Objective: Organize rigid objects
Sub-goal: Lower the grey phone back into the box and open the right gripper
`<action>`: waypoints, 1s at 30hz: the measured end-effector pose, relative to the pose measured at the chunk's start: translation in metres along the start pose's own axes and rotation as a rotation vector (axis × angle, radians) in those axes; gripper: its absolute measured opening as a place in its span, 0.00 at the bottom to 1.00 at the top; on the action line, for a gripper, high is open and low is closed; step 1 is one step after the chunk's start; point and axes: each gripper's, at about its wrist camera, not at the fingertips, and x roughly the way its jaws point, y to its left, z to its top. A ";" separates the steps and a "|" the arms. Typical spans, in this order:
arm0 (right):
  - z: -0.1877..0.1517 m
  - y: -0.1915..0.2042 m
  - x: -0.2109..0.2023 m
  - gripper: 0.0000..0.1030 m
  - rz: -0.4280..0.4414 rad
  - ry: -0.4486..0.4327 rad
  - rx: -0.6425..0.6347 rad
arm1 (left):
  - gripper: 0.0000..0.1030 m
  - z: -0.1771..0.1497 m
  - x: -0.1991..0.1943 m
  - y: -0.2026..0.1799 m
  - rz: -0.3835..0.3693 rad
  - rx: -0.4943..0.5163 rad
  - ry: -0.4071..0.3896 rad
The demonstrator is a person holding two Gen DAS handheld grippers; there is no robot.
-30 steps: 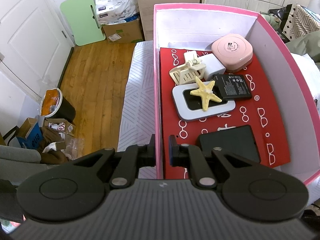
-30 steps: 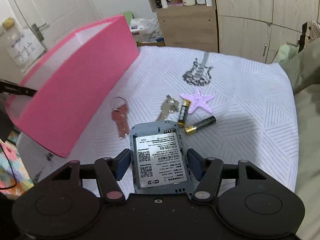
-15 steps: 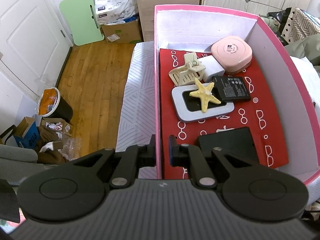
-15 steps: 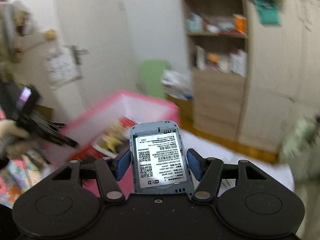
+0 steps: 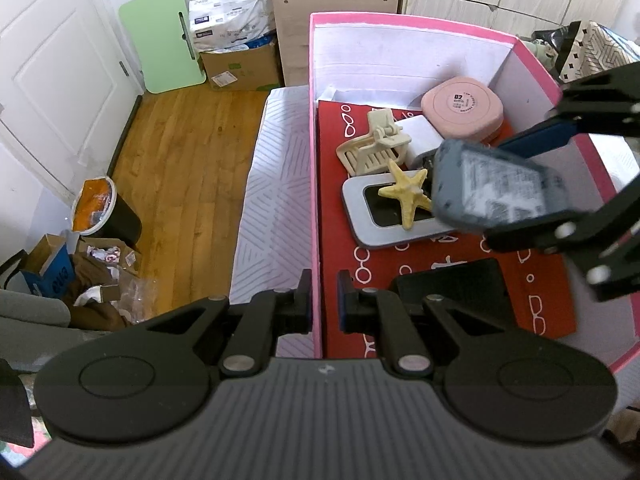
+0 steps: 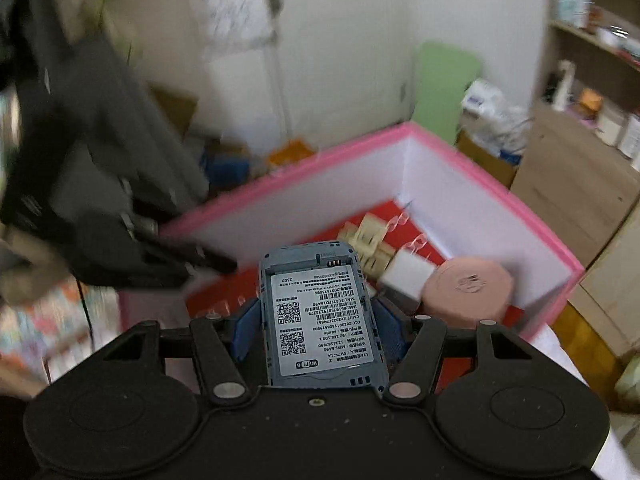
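My left gripper [image 5: 322,298] is shut on the near-left wall of the pink box [image 5: 314,200]. My right gripper [image 6: 320,316] is shut on a grey WiFi router [image 6: 322,320] with its label up, and holds it above the box interior; the router also shows in the left wrist view [image 5: 500,188]. Inside the box, on a red liner [image 5: 440,256], lie a yellow starfish [image 5: 406,196] on a grey router cover [image 5: 360,216], a cream phone stand [image 5: 372,148], a white charger [image 5: 420,140], a pink case [image 5: 462,110] and a black tablet-like slab [image 5: 452,292].
The box stands on a white patterned bedspread [image 5: 276,208]. Wooden floor [image 5: 176,176] with a bin [image 5: 100,216] and clutter lies left. A green board [image 5: 160,40], cardboard box [image 5: 240,64] and wooden cabinet [image 5: 336,8] stand behind.
My right gripper has swung with the router from over the bedspread to above the pink box and now appears in the left wrist view. The left gripper has kept its hold on the box wall.
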 end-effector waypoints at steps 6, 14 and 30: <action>0.001 -0.005 0.022 0.65 -0.020 0.069 -0.149 | 0.09 0.000 0.000 0.001 -0.007 0.010 0.002; -0.007 0.007 0.031 0.65 0.052 0.178 -0.351 | 0.09 0.000 0.001 0.003 -0.021 0.012 -0.001; -0.030 -0.012 -0.047 0.67 -0.057 -0.113 -0.114 | 0.09 0.001 0.000 0.003 -0.018 0.013 0.003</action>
